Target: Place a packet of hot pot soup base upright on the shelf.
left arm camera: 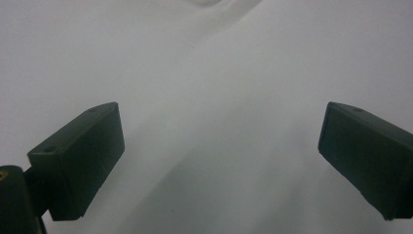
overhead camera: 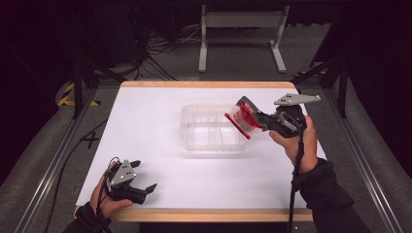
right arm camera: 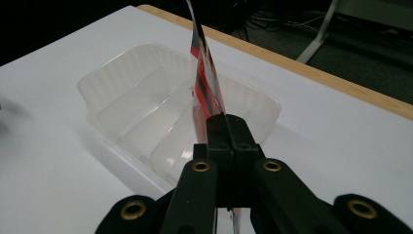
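Resting at lower left of the high view, your left gripper (overhead camera: 144, 175) sits w/ jaws spread wide, nothing between them. Centre frame: clear ribbed plastic tray (overhead camera: 194, 116) on the white table (overhead camera: 145, 126). Centre-right, your right gripper (overhead camera: 256, 118) is clamped tight on a flat red-and-clear plastic packet (overhead camera: 241, 119), tilted over the tray's right end.

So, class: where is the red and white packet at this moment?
In the high view the red and white packet hangs right of centre, pinched by the right gripper above the right end of the clear plastic tray.
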The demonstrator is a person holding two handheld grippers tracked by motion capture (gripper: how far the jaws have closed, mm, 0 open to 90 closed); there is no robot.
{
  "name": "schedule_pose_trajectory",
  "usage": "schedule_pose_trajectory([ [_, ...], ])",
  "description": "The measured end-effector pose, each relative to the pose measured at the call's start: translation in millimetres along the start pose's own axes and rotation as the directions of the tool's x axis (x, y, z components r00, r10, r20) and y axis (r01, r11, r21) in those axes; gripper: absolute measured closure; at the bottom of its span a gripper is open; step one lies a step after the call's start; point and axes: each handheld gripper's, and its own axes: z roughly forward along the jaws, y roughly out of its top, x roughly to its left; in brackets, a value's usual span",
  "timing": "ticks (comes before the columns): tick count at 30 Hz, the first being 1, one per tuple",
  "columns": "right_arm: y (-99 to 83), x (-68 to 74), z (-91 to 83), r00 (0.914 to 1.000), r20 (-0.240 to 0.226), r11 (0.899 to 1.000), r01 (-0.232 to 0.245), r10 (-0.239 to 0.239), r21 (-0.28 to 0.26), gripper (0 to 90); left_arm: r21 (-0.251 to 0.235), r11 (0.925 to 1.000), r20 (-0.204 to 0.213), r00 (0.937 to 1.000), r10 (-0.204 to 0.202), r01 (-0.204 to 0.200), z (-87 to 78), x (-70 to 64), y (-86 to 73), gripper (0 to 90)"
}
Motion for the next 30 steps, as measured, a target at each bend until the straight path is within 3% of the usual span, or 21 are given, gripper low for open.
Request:
schedule_pose_trajectory([
  [9, 17.5, 7.5, 15.5, 0.9993, 0.013, 0.999, 0.033, -0.034, 0.024, 90.0, -0.005, 1.0, 0.002, 1.0, -0.003, 0.003, -0.9, 0.1, -0.3, 3.6],
  [15, 25.2, 10.8, 31.7, 0.9997, 0.006, 0.999, 0.022, -0.022, 0.041, 90.0, -0.004, 1.0, 0.006, 1.0, -0.001, 0.001, -0.8, 0.0, -0.4, 3.6],
  [22, 37.9, 18.0, 31.7, 0.9994, 0.014, 0.999, 0.032, -0.033, 0.042, 90.0, 0.003, 1.0, 0.011, 0.9999, 0.0, 0.0, -0.4, -0.6, -0.6, 3.6],
  [30, 35.9, 24.0, 44.0, 0.9992, 0.027, 0.997, 0.027, -0.029, 0.074, 90.0, 0.002, 1.0, 0.013, 0.9999, 0.008, -0.008, -0.7, -0.9, -0.6, 3.6],
])
